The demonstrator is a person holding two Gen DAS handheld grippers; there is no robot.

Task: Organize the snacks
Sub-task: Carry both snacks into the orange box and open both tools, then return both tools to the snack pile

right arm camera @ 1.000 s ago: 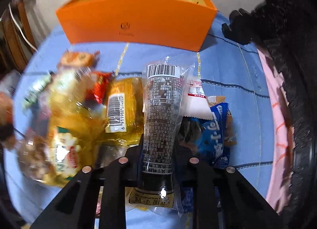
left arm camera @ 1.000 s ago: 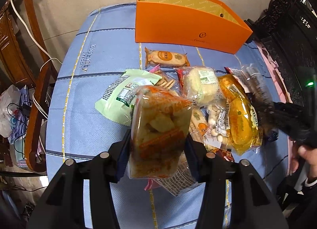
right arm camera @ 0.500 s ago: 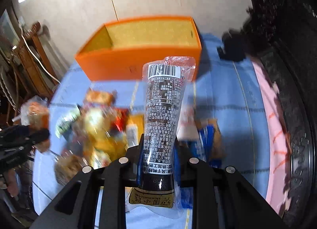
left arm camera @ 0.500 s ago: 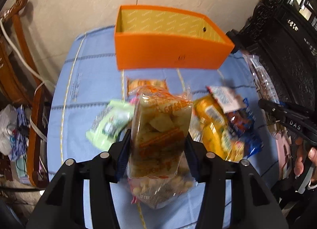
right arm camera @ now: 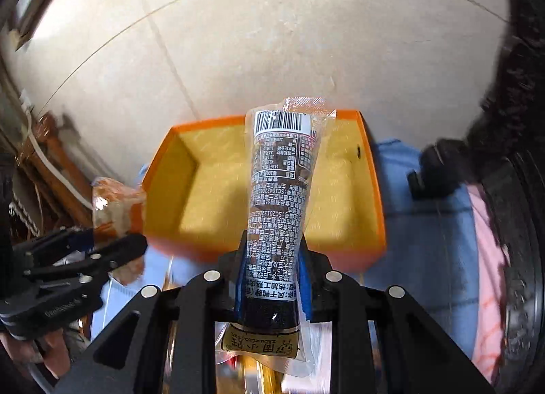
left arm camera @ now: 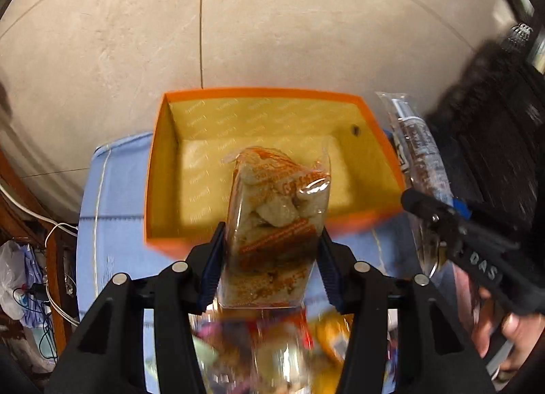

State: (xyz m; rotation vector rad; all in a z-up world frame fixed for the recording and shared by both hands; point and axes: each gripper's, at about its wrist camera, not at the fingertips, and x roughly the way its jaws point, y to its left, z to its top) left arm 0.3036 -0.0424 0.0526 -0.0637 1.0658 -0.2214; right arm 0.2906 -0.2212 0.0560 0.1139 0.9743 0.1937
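Fingers of the left gripper (left arm camera: 270, 271) are clamped on a clear bag of fried snack pieces (left arm camera: 276, 220), whose top leans over the open orange box (left arm camera: 160, 169) just ahead of the fingertips. The right gripper (right arm camera: 272, 278) pinches a dark vacuum-packed snack with a barcode label (right arm camera: 276, 203), upright between its fingers, the same box beyond it. A blurred heap of snack packets (left arm camera: 272, 343) lies beneath the left fingers on the blue tablecloth (left arm camera: 112, 196).

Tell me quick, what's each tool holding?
Left tool: closed on the orange snack bag.
Right tool: closed on the long dark snack packet.
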